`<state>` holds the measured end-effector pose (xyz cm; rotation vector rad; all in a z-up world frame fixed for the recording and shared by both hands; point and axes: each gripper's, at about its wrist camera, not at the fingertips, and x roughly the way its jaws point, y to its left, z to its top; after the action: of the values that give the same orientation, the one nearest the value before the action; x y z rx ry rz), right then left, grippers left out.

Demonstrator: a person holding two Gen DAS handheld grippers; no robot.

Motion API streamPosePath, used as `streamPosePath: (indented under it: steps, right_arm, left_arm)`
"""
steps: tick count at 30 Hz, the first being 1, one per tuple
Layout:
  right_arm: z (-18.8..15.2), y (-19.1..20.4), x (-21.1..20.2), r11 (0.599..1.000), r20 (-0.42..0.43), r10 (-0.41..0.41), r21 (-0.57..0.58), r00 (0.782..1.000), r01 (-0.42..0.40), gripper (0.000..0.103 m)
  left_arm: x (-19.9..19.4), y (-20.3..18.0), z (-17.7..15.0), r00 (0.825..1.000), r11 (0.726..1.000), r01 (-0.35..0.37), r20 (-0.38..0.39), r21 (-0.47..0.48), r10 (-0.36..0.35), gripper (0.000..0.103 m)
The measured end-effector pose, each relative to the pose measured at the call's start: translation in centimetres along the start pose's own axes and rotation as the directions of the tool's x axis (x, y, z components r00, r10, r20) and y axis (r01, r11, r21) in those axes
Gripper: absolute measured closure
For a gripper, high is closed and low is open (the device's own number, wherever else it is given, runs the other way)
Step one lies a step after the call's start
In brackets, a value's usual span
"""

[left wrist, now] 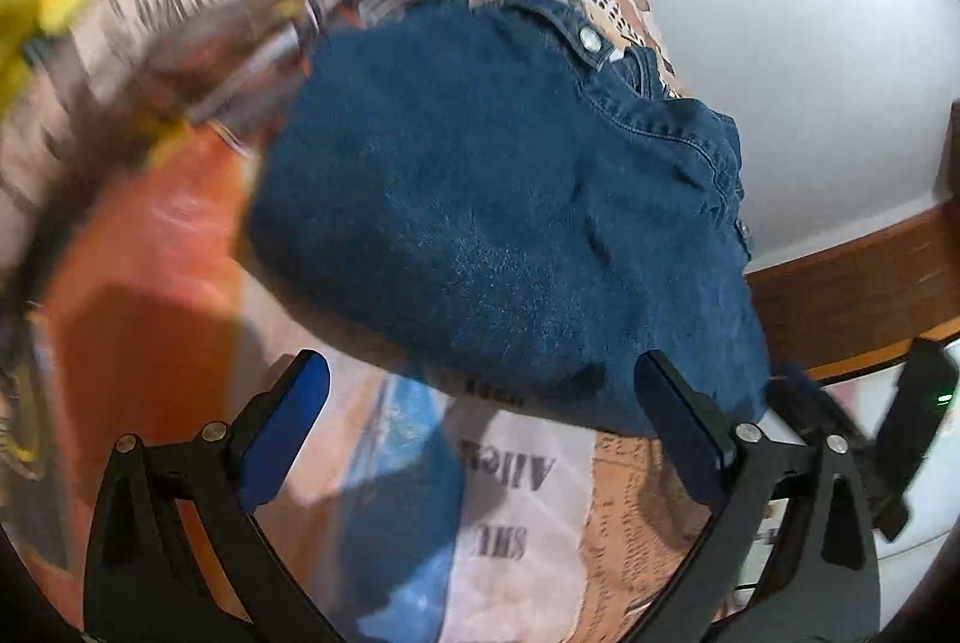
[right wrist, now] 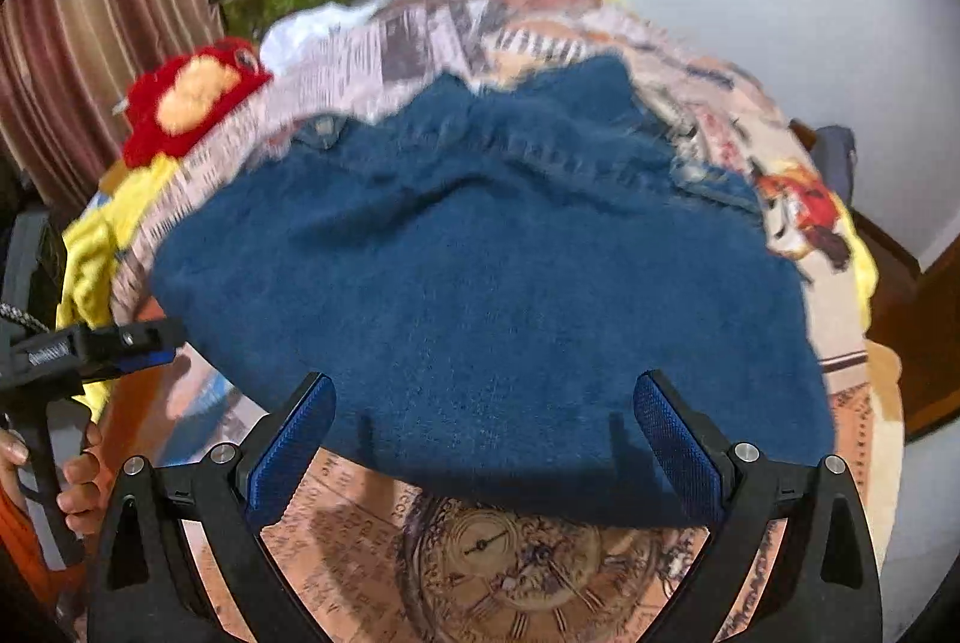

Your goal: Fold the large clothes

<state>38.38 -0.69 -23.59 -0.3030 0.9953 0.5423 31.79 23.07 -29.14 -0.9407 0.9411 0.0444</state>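
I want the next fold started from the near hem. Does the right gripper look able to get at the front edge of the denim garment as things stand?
Probably yes. The right gripper is open, and the denim garment has its near edge lying just ahead between the fingers, with nothing on top of it or in between.

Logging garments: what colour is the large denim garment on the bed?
Dark blue denim garment; clearest in the left wrist view.

Both wrist views look closely down on one denim garment (left wrist: 510, 223).
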Motion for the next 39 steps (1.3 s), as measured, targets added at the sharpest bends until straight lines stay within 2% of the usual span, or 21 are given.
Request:
streamPosePath:
  steps: [5, 8, 10, 11, 14, 18, 21, 26, 31, 34, 36, 39]
  right_arm:
    - [-0.1, -1.3, 4.4, 0.999, -0.101, 0.031, 0.043, 0.994, -0.027, 0.004]
    - [0.0, -1.6, 4.9, 0.998, -0.082, 0.044, 0.047, 0.996, -0.040, 0.001]
    - [0.1, -1.6, 5.2, 0.998, -0.076, 0.045, 0.042, 0.996, -0.042, 0.000]
    - [0.1, -1.6, 5.2, 0.998, -0.074, 0.047, 0.043, 0.996, -0.044, 0.000]
    - [0.1, -1.6, 5.3, 0.998, -0.073, 0.047, 0.042, 0.996, -0.044, 0.000]
    - [0.2, -1.2, 5.0, 0.999, -0.093, 0.045, 0.034, 0.995, -0.042, 0.000]
    - [0.5, -0.9, 4.3, 0.999, -0.104, 0.048, 0.029, 0.993, -0.046, 0.000]
    - [1.5, -0.2, 2.4, 0.997, -0.078, 0.074, 0.012, 0.994, -0.073, 0.000]
    - [3.7, 1.4, 1.5, 0.996, -0.031, 0.090, 0.006, 0.995, -0.090, 0.000]
    - [4.7, 3.2, 2.9, 0.992, -0.058, 0.128, 0.004, 0.990, -0.128, 0.000]
    - [4.9, 4.7, 4.4, 0.989, -0.100, 0.149, -0.012, 0.984, -0.150, 0.000]
    - [4.2, 6.5, 7.2, 0.986, -0.164, 0.161, -0.027, 0.973, -0.168, 0.000]
  left_arm:
    - [2.6, 1.0, 0.9, 0.995, 0.991, 0.100, -0.005, -0.094, -0.101, 0.002]
    - [3.2, 0.6, 2.0, 0.990, 0.987, 0.134, 0.049, -0.091, -0.130, 0.008]
    - [3.8, 0.5, 2.8, 0.991, 0.988, 0.117, 0.077, -0.098, -0.110, 0.012]
    - [4.0, 0.6, 3.1, 0.991, 0.988, 0.111, 0.085, -0.107, -0.102, 0.018]
    - [4.4, 0.6, 4.3, 0.993, 0.991, 0.032, 0.117, -0.131, -0.017, 0.044]
    - [3.5, -0.1, 4.9, 0.990, 0.996, 0.009, 0.141, -0.094, 0.004, 0.053]
    - [0.7, -2.2, 4.7, 0.976, 1.000, 0.010, 0.215, 0.016, -0.014, 0.062]
    - [-4.4, -5.6, 4.8, 0.945, 0.991, -0.021, 0.326, 0.130, -0.023, 0.066]
    - [-9.9, -9.3, 4.0, 0.883, 0.962, -0.124, 0.470, 0.244, -0.005, 0.066]
    - [-11.2, -10.9, 3.0, 0.859, 0.932, -0.197, 0.512, 0.305, 0.014, 0.066]
    - [-11.4, -12.0, 2.4, 0.853, 0.908, -0.237, 0.522, 0.345, 0.024, 0.066]
    - [-10.5, -12.7, 2.4, 0.865, 0.891, -0.252, 0.501, 0.377, 0.033, 0.066]
